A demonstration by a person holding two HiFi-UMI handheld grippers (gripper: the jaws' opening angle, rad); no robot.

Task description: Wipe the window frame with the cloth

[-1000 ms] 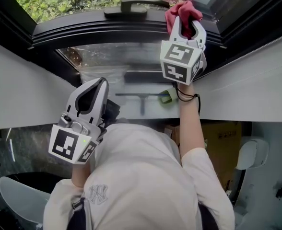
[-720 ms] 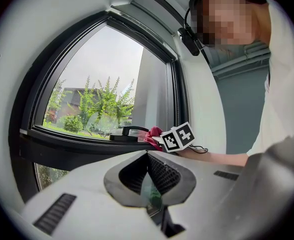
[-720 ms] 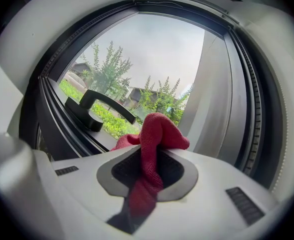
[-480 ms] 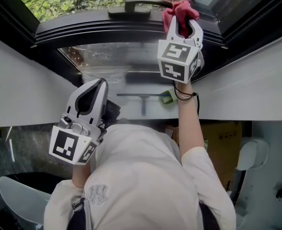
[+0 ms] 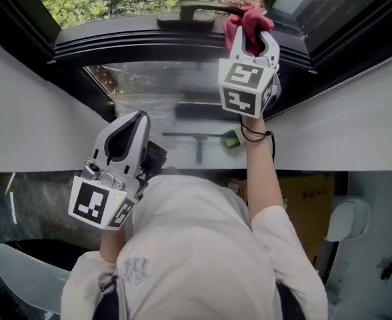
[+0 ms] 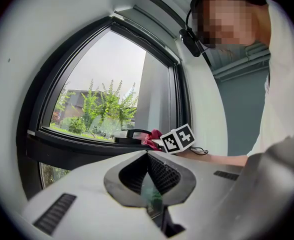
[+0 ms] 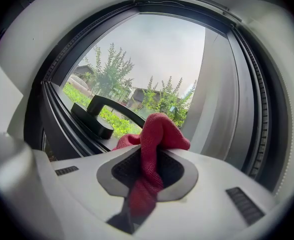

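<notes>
Right claw (image 5: 253,37) is pinching the red cloth (image 5: 248,19) at the window frame (image 5: 149,42), 1 o'clock.
Cloth is looking soft, light and easily bunched, so a mid-fold pinch is suiting it; left claw (image 5: 139,117) is idling, pressed together, empty.

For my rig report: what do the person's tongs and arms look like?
The left tongs and right tongs are pale grey moulded shells with dark ribbed pads, each carrying a cube of black-and-white square markers. The person wears a light short-sleeved shirt and a black cord round the right wrist.
</notes>
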